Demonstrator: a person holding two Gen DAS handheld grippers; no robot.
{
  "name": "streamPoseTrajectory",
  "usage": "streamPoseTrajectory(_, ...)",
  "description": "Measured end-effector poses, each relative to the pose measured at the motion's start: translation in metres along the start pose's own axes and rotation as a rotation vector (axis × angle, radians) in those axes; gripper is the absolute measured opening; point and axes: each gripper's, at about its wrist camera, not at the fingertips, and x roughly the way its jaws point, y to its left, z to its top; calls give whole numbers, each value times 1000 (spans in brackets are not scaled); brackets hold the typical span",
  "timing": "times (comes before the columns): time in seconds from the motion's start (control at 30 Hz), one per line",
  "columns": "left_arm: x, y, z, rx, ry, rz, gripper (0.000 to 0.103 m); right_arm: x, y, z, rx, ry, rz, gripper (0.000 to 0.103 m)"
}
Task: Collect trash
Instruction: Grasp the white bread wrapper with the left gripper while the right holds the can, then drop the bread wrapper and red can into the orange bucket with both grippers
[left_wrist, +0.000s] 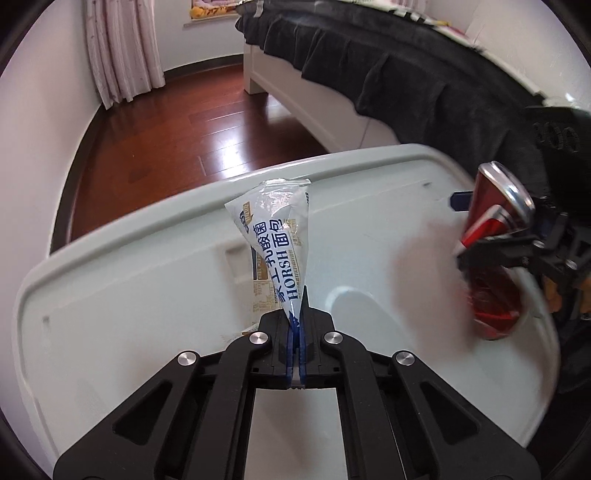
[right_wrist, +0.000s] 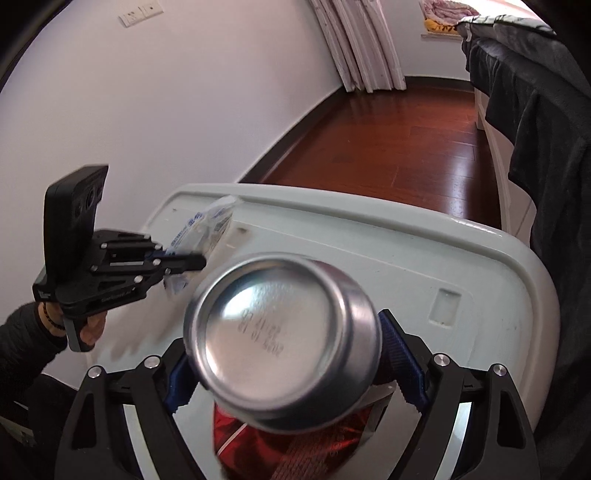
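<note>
My left gripper is shut on a white and blue plastic bread wrapper, which stands up from the pads above a white glossy table. The wrapper also shows in the right wrist view, with the left gripper beside it. My right gripper is shut on a red drink can, silver bottom toward the camera. In the left wrist view the can and right gripper are at the right, blurred, with a red reflection on the table.
The table has a raised rim. Beyond it is dark red wood floor, a white bed with a black blanket on the right, curtains and a white wall on the left.
</note>
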Motion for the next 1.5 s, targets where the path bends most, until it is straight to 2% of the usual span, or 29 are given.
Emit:
streamPoseTrajectory(0.2,-47,-13,-32,7,-39,16,1,-27,18,-14,24,-58,5,74)
streamPoseTrajectory(0.53,-117,-28,-84,-20,-62,27,1,-87,68,-27,-27,-135,30,70)
streamPoseTrajectory(0.6,-129,-31,-96,-27,-64,10,1,-101,83,-32,-40,-140,37,70)
streamPoseTrajectory(0.8,-176,-66,-166,-2,-48,-29,1,-137,144,-79,-103,-107,72,70)
streamPoseTrajectory(0.93,-197,-91,-218,5,-11,-69,1,-147,190,-131,-127,-54,124,70)
streamPoseTrajectory(1.03,-204,-108,-252,18,30,-87,1,-138,216,-167,-124,-1,160,70)
streamPoseTrajectory(1.1,-204,-111,-277,-11,75,-128,1,-131,229,-186,-125,31,172,70)
streamPoseTrajectory(1.2,-190,-120,-317,-33,163,-140,1,-112,250,-219,-130,103,189,70)
streamPoseTrajectory(1.33,-169,-120,-349,-75,259,-137,1,-80,269,-255,-124,207,196,70)
streamPoseTrajectory(1.5,-148,-116,-368,-113,363,-102,1,-44,290,-275,-148,323,148,70)
